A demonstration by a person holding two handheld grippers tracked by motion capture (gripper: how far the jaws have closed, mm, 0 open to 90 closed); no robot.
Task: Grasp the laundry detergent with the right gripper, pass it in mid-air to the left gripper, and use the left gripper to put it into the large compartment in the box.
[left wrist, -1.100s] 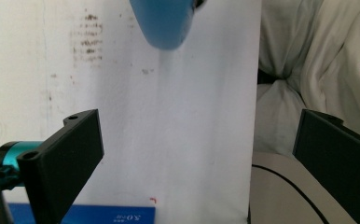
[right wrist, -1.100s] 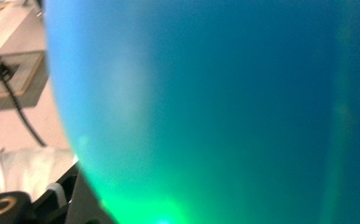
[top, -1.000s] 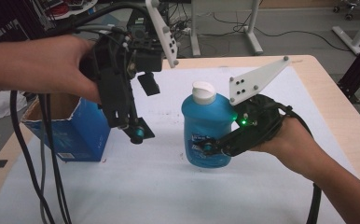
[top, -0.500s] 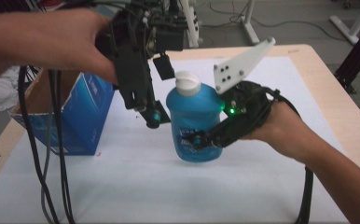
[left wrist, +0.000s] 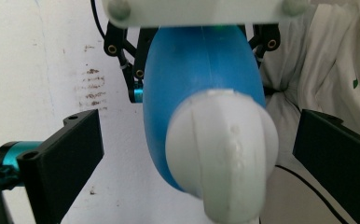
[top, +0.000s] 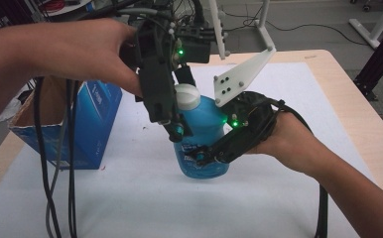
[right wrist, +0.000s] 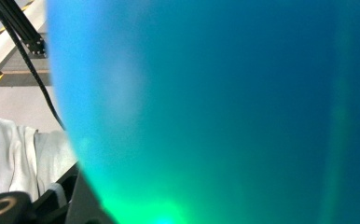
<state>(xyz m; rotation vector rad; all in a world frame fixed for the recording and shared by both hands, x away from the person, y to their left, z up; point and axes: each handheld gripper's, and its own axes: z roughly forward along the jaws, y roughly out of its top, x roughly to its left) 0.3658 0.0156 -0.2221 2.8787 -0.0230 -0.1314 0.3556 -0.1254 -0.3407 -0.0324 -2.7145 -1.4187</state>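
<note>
While the blue bottle (top: 203, 134) is standing upright near the middle of the table (top: 298, 89), on the white sheet (top: 130, 198) that is covering it, the right tool (top: 207, 154) is gripping its body from the side, jaws clamped on the lower part of the blue plastic; in the right gripper view the bottle's wall is sitting so close that it is blurring into a blue-green glow. The white cap (top: 187, 96) is sitting on the neck, apparently closed. Above it, the left tool (top: 177, 130) is hanging over the bottle's shoulder, and in the left gripper view its two black jaws are standing well apart, one on each side of the cap (left wrist: 222, 154), neither pad touching it. So the work appears to be at an early middle stage: the bottle is being steadied by one hand, and the other is lining up on the cap, but the cap is not yet being gripped, and any twisting off is left to do. The next step is probably calling for the left jaws to be closing squarely on the cap without knocking the bottle over. Farther out, an open blue cardboard box (top: 80, 124) is resting near the table's left edge, well apart from the bottle, with black cables (top: 55, 163) trailing down in front of it.
</note>
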